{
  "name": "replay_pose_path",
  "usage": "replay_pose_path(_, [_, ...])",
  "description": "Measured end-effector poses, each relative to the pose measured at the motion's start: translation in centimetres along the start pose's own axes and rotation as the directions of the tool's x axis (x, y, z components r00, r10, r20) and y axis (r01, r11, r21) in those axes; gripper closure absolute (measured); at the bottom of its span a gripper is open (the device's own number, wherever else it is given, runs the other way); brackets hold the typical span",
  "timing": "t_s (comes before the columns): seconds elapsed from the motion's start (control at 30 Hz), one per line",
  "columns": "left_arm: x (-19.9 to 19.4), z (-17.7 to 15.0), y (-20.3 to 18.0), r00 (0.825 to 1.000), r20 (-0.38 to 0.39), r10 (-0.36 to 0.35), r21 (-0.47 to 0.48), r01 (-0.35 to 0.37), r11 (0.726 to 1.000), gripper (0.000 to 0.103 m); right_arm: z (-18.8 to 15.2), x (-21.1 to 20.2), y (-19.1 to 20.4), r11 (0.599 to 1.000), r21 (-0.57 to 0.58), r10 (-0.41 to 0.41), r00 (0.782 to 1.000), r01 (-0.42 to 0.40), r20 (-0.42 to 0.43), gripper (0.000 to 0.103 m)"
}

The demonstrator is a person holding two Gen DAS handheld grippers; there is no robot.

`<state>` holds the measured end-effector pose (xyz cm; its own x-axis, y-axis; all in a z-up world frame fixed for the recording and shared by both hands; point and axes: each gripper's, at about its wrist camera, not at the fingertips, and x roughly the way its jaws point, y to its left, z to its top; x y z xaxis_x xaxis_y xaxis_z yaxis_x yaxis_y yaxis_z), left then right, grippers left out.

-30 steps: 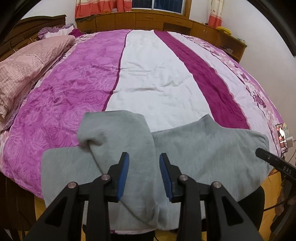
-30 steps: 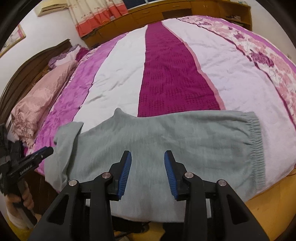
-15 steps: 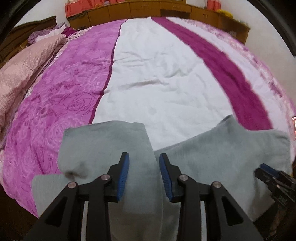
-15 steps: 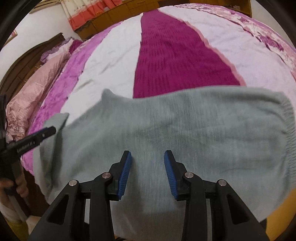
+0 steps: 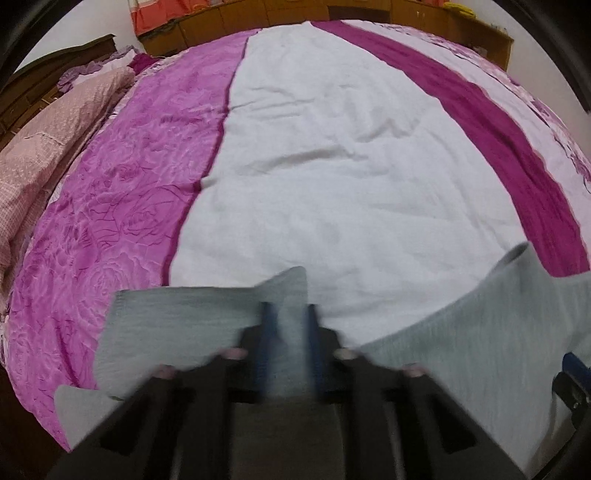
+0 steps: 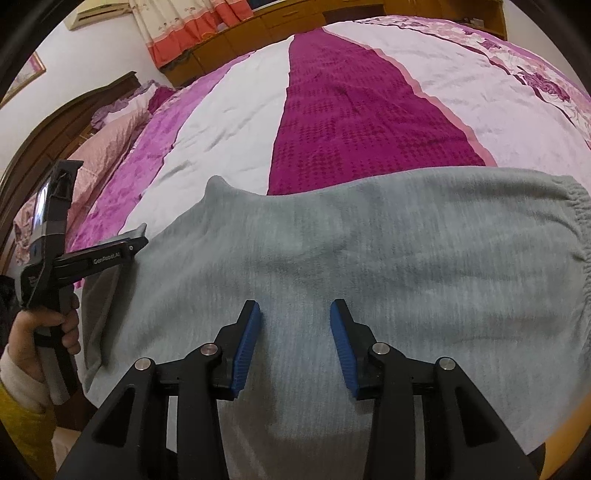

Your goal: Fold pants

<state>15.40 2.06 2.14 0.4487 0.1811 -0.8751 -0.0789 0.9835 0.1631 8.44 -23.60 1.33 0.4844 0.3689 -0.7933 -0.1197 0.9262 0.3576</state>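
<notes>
Grey knit pants (image 6: 388,240) lie across the near edge of the bed, their elastic waistband (image 6: 580,229) at the right. In the left wrist view, which is blurred, a folded-over leg of the pants (image 5: 177,321) lies at the lower left. My left gripper (image 5: 290,314) is shut on a ridge of that grey cloth, which sticks up between its blue pads. My right gripper (image 6: 294,310) hovers close over the middle of the pants, its jaws opening, with cloth below them but none pinched. The left gripper (image 6: 110,251) also shows at the left, held by a hand (image 6: 48,325).
The bed cover (image 5: 332,166) has purple, white and magenta stripes and stretches far beyond the pants. Pink pillows (image 5: 44,147) lie at the left by a dark wooden headboard (image 6: 55,129). Wooden cabinets (image 5: 332,11) line the far wall.
My left gripper dropped forward onto the folded leg and closed on a pinch of grey cloth. My right gripper sank closer to the pants and stays open.
</notes>
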Motion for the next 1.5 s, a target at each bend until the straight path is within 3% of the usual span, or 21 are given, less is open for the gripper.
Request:
replay_pose_path(0.27, [-5.9, -1.4, 4.8, 0.983, 0.134, -0.124, -0.117, 0.140, 0.983, 0.099, 0.0, -0.1, 0.5, 1.000, -0.018, -0.023, 1.000, 0.023, -0.013, 0.070])
replay_pose_path(0.43, [-10.8, -3.8, 9.2, 0.966, 0.238, -0.098, -0.189, 0.145, 0.971, 0.098, -0.1, -0.4, 0.5, 1.000, -0.003, -0.013, 1.000, 0.013, -0.028, 0.070])
replay_pose_path(0.57, [-13.1, -7.5, 13.5, 0.957, 0.279, -0.077, -0.289, 0.161, 0.944, 0.099, -0.5, -0.9, 0.4, 1.000, 0.019, 0.002, 0.999, -0.002, -0.040, 0.070])
replay_pose_path(0.73, [-13.5, -12.5, 17.6, 0.961, 0.273, -0.048, -0.400, 0.159, 0.903, 0.099, -1.3, -1.5, 0.9, 1.000, 0.007, -0.003, 0.999, 0.003, -0.049, 0.070])
replay_pose_path(1.03, [-8.4, -19.1, 20.4, 0.987, 0.129, -0.090, -0.527, 0.146, 0.837, 0.097, -2.7, -2.2, 2.0, 0.999, -0.026, -0.034, 0.997, 0.032, -0.068, 0.070])
replay_pose_path(1.2, [-7.7, -20.7, 21.1, 0.993, 0.097, -0.074, -0.536, 0.115, 0.836, 0.089, -3.3, -2.3, 2.1, 0.998, -0.040, -0.052, 0.996, 0.049, -0.078, 0.070])
replay_pose_path(1.4, [-8.7, -21.7, 22.3, 0.998, 0.067, 0.010, -0.529, 0.027, 0.848, 0.088, -3.6, -2.1, 2.3, 0.996, -0.057, -0.075, 0.994, 0.070, -0.085, 0.070])
replay_pose_path(1.5, [-9.9, -21.4, 23.1, 0.995, 0.096, 0.028, -0.522, 0.026, 0.852, 0.089, -3.5, -2.1, 2.4, 0.995, -0.065, -0.080, 0.993, 0.075, -0.089, 0.070])
